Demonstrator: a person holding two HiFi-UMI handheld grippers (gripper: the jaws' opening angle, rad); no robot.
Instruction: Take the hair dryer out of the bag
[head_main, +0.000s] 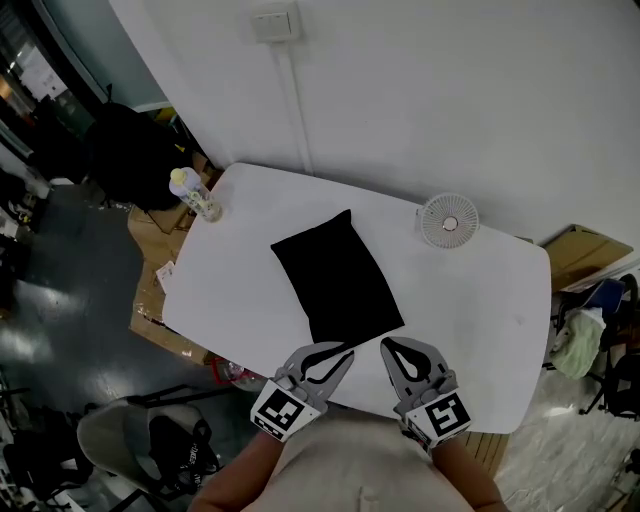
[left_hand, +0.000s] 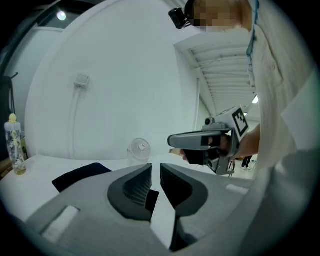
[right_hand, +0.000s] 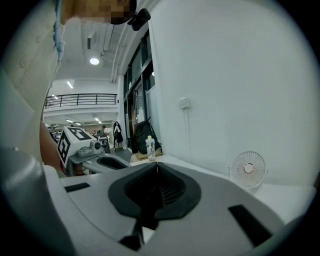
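**Left gripper** (head_main: 342, 352): jaws a narrow slit apart, nothing between them. It sits over the table's near edge, tips pointing away from the person. The dark bag and the white top show through the slit in its own view.

**Right gripper** (head_main: 389, 344): jaws together, tips meeting, empty. It is beside the left gripper and near it, also over the near edge.

**Bag** (head_main: 338, 275): black, flat and oblong, lying askew on the table. Its long side runs away from the grippers and toward the left of the head view. Its near end is just ahead of both pairs of tips. The left gripper's tips are just beside the near edge, and the right gripper's are just beside the near right corner. No view settles whether either touches it.

**Hair dryer**: not in sight. The bag's inside does not show.

**Table** (head_main: 480, 300): white with rounded corners, set against a white wall.

**Fan** (head_main: 449, 220): small, white and round, upright at the far edge. It is beyond the bag on the right and well apart from it.

**Bottle** (head_main: 195, 193): clear with a yellow cap, upright at the far left corner, well apart from the bag.

**Switch box** (head_main: 275, 24): on the wall above the table, with a conduit running down from it.

**Cardboard** (head_main: 150, 250): flat on the floor left of the table.
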